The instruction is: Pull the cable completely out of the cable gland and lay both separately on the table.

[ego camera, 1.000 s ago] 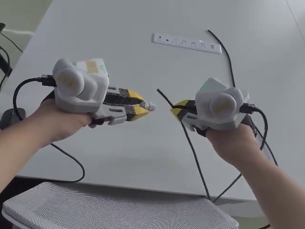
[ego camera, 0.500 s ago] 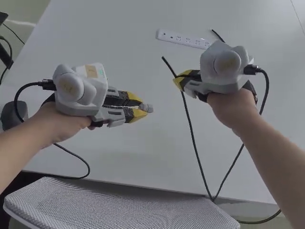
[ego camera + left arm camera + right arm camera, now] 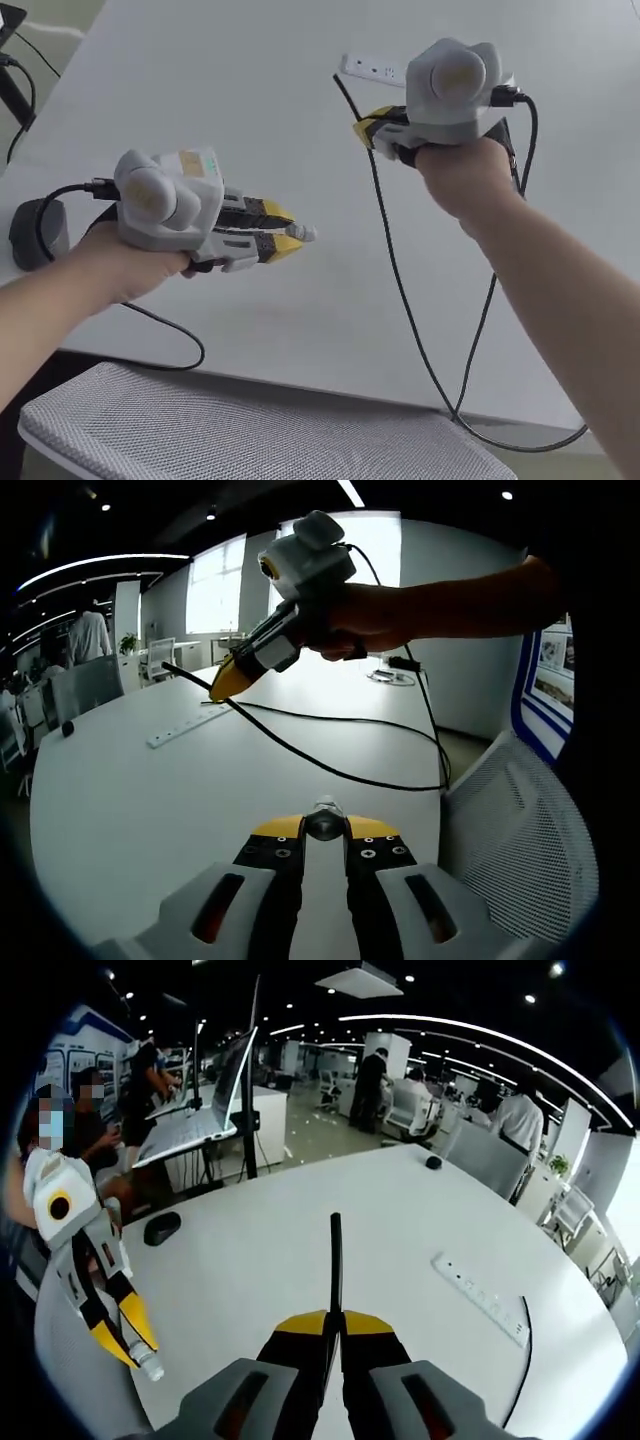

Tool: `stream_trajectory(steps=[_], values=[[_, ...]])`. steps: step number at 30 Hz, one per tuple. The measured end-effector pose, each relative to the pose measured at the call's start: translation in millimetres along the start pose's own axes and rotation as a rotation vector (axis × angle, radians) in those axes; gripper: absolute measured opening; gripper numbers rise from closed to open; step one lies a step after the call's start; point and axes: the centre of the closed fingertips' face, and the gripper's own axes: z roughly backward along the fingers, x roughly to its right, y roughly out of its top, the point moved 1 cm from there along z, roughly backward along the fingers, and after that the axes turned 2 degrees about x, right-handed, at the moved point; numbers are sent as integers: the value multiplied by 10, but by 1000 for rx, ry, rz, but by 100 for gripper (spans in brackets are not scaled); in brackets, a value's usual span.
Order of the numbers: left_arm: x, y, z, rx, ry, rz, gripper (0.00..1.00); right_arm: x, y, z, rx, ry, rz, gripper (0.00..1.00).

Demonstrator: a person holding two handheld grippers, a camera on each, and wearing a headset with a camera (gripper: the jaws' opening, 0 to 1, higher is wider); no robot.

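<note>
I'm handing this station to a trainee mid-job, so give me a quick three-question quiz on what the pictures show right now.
1. True or false: the thin black cable is threaded through the small pale cable gland.
2. Which gripper has its jaws shut on the gland? A) left gripper B) right gripper C) neither
3. Fill in: the long white power strip lies flat on the ___.

Key: 1 false, the cable is held apart from the gland; 2 A; 3 white table.
</note>
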Motion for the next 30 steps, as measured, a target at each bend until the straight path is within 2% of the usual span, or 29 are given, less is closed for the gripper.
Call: stream_trajectory(steps=[3,7,10,11,13,14,17,20,24,30], values=[[-15,-117,-29,-34,-3,-20,15,13,31,-136,1,2,-4,0],[-70,-238,-36,-28,3,13,15,-40,61,-347,-3,13,1,0],[-106,-390,-8,-32,3,33,15,-124,48,-498,-11,40,-17,0],[-110,-441,-10,-40,-3,38,15,-200,54,-561,-8,62,-20,0],[-80,-560,45,-40,-9,36,15,-255,31,-643,-29,69,27,0],[-83,-606,55,-35,-11,33,15,-355,18,-713,-39,85,35,0],[-111,-706,76,-27,-6,69,15,-482,1,-817,-50,103,23,0],[-126,-796,95,-17,-2,85,15,-688,-33,-925,-69,129,22,0],[-170,-940,115,-31,1,97,15,-934,-66,-1034,-95,169,54,0],[-233,-1150,135,-56,10,104,15,-1168,-113,-1223,-121,236,121,0]])
